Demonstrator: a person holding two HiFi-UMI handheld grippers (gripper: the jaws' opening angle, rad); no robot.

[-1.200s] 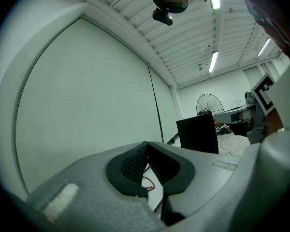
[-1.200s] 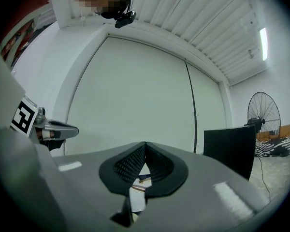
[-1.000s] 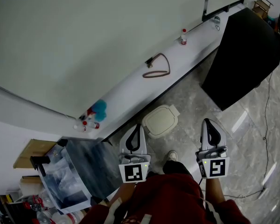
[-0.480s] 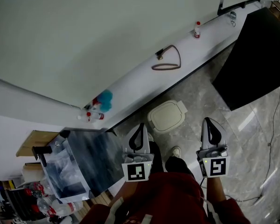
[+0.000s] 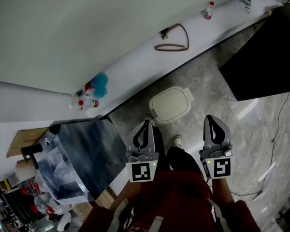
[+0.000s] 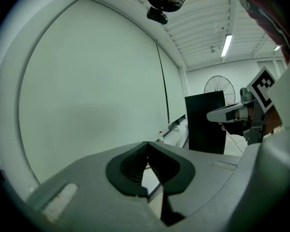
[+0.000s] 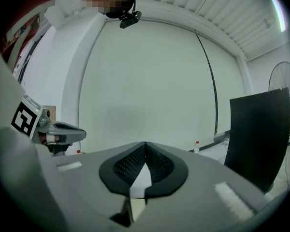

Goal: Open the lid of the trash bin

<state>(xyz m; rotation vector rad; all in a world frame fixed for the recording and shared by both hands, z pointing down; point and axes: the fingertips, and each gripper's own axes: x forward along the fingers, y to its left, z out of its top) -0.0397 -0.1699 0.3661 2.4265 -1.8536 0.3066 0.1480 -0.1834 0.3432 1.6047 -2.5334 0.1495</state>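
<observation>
A small trash bin with a cream lid stands on the grey floor below the white ledge, and the lid lies flat on it. My left gripper hangs just in front of the bin, apart from it, jaws pressed together with nothing between them. My right gripper is held to the right of the bin at about the same height, also shut and empty. The left gripper view shows its tips meeting, pointed at the pale wall, and the right gripper view shows the same. The bin is in neither gripper view.
A white ledge runs along the wall with a brown cable loop, a white bottle and small bottles by a blue object. A black panel stands at right, a dark cart at left. A shoe is near the bin.
The head view has swung, so the ledge and bin sit higher in the picture. Both grippers stay shut, side by side. The bin's lid is still down.
</observation>
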